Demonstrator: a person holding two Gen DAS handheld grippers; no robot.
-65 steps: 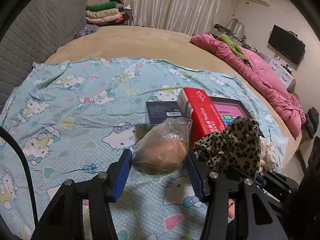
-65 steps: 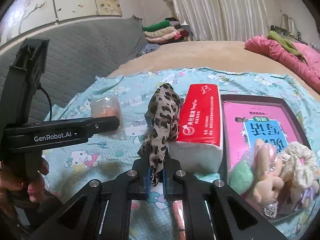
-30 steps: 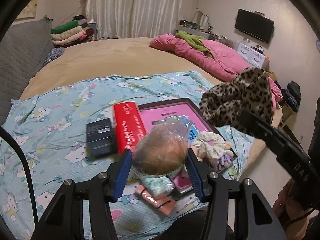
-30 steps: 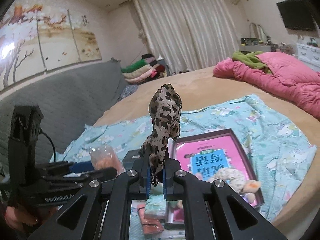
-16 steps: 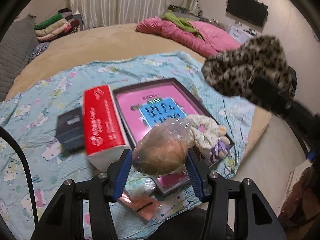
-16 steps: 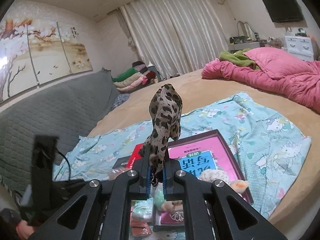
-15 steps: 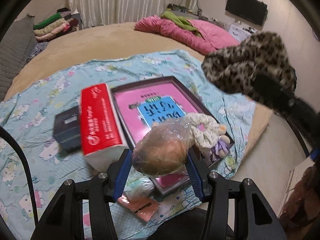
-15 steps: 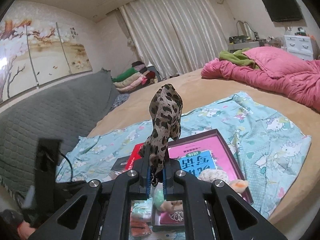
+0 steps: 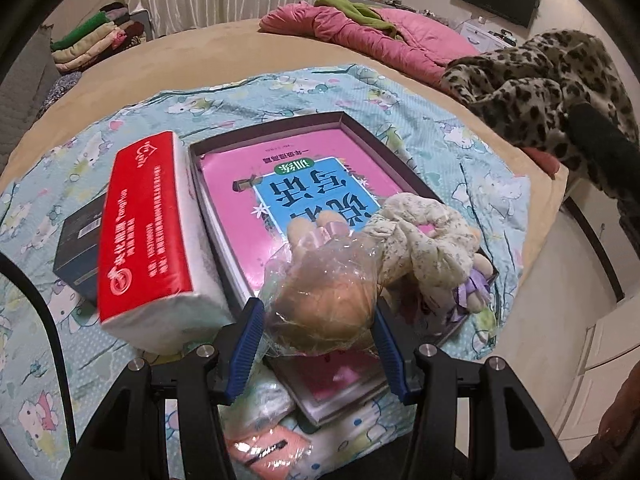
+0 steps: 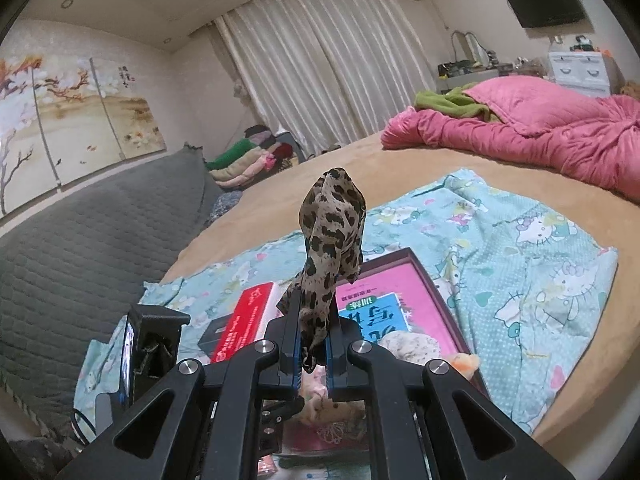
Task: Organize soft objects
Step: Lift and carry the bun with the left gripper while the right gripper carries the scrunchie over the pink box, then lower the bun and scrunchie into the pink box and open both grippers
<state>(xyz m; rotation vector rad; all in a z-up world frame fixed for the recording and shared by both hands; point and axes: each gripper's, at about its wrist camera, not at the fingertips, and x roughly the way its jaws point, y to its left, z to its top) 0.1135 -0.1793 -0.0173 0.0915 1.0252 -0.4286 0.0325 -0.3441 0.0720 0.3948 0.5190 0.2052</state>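
Observation:
My left gripper [image 9: 318, 322] is shut on a soft tan bun in a clear plastic bag [image 9: 324, 300], held above the near corner of a dark box [image 9: 368, 136] with a pink book inside. A cream floral scrunchie [image 9: 424, 232] and small plush toys lie in that box. My right gripper [image 10: 312, 346] is shut on a leopard-print scrunchie [image 10: 332, 240], held high above the box [image 10: 424, 276]; it also shows at the right of the left wrist view [image 9: 540, 76].
A red tissue pack [image 9: 148, 240] and a black box [image 9: 76, 240] lie left of the dark box on the Hello Kitty sheet [image 9: 452, 120]. A pink quilt [image 10: 540, 136] lies on the far bed. Small packets [image 9: 264, 444] lie at the sheet's near edge.
My left gripper carried the bagged bun from the open sheet rightward to over the box's near corner. My right gripper lifted the leopard scrunchie well above the bed.

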